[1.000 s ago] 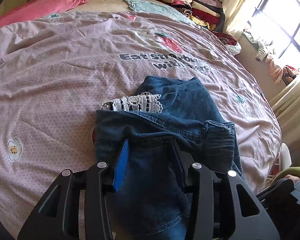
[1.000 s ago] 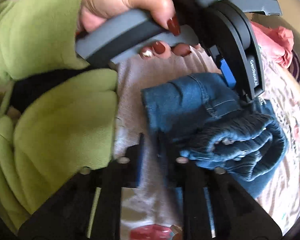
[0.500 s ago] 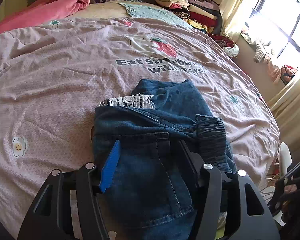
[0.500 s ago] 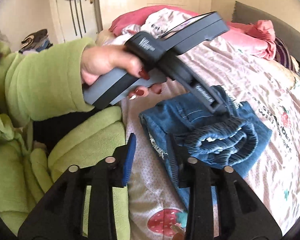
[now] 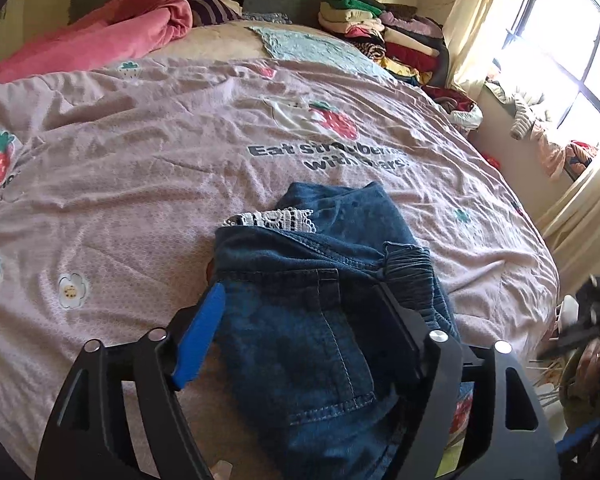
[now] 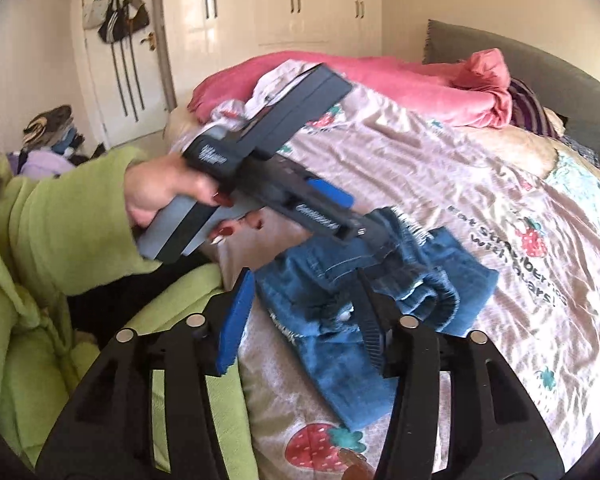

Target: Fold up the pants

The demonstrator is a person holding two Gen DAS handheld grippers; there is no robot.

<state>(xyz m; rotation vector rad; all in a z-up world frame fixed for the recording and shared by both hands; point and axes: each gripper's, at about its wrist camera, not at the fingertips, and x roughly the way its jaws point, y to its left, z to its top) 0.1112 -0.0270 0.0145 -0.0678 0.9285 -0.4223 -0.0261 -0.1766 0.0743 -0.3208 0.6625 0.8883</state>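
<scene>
Jaws opening on both: left gripper (image 5: 296, 322) wide above the folded pants (image 5: 320, 300), right gripper (image 6: 300, 312) narrower, neither pressing denim. Risk: snagging the loose rolled waistband (image 6: 420, 288) while withdrawing, dragging the top layer and undoing the fold. Count: one pair of pants near the bed (image 5: 140, 184) edge, two grippers, one clothes stack (image 5: 384, 36).

Folded jeans (image 5: 324, 320) on strawberry-print bedspread (image 5: 140, 168)
</scene>
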